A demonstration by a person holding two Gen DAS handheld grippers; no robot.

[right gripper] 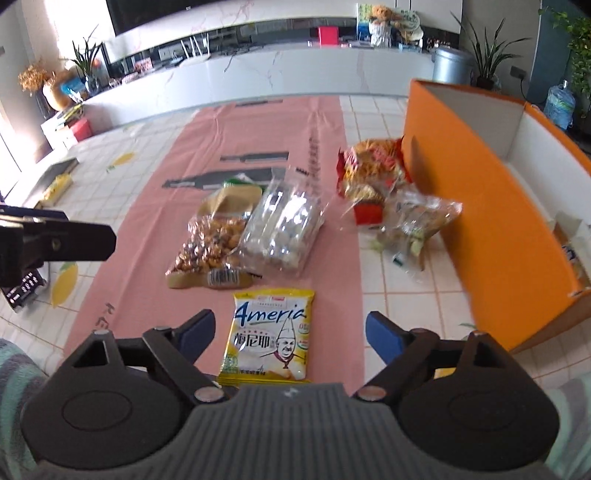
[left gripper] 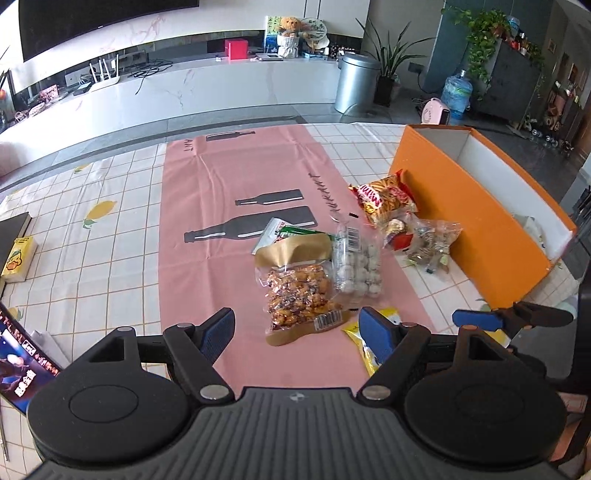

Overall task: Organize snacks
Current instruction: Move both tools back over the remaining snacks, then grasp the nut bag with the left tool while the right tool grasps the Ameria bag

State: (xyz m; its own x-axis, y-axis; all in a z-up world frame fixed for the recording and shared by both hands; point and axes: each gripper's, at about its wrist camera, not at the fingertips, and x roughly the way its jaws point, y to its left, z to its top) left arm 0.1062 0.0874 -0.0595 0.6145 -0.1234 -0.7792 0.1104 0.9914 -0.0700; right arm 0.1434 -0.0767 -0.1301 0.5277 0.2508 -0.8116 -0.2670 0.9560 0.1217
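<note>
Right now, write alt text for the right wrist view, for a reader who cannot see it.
The open right gripper hovers over a yellow Ameria snack packet lying flat on a pink table runner. Beyond it lie several more snack bags, with an open orange box standing to the right.

white marble counter (left gripper: 207, 83); dark tv (left gripper: 92, 22); grey bin (left gripper: 355, 83); houseplants (left gripper: 391, 55)

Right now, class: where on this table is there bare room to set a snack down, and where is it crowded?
Free: the pink mat left of and beyond the nut bag, and the checked cloth out to the tissue pack. Crowded: the snack pile beside the orange box, and the yellow packet by the right gripper.
</note>
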